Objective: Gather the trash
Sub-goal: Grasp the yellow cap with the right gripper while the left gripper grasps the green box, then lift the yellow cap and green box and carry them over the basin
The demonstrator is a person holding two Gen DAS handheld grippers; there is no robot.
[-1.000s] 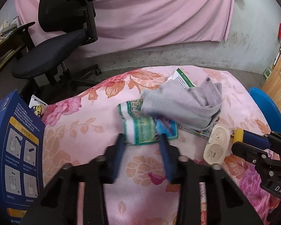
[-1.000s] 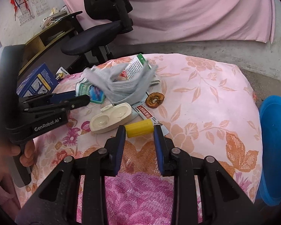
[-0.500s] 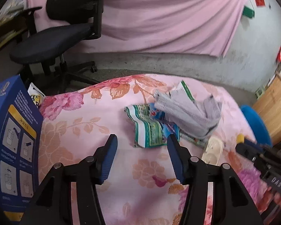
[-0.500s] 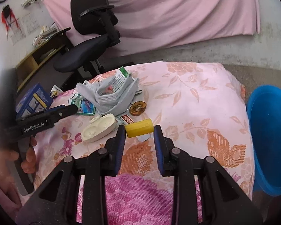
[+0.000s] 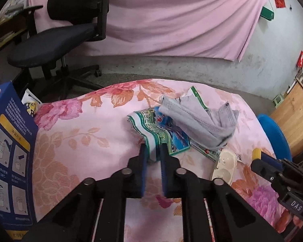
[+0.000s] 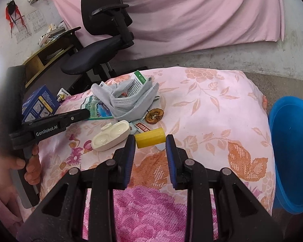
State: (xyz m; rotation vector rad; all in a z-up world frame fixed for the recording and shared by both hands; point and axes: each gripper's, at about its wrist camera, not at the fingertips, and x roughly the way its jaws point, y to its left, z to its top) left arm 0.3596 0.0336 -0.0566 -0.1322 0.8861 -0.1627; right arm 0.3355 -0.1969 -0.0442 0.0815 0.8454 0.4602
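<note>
While left gripper [image 5: 153, 151] pinches green wrapper [image 5: 161, 133] at frame centre, right gripper [image 6: 150, 141] sits spread around yellow cylinder [image 6: 150, 134].

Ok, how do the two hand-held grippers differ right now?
The left hand-held gripper is shut on the green-and-blue printed packet, pinching its near edge; the right hand-held gripper is open, gripping nothing. The left touches its target, while the right's fingers flank the yellow cylinder without touching it. Both are over the floral cloth.
</note>
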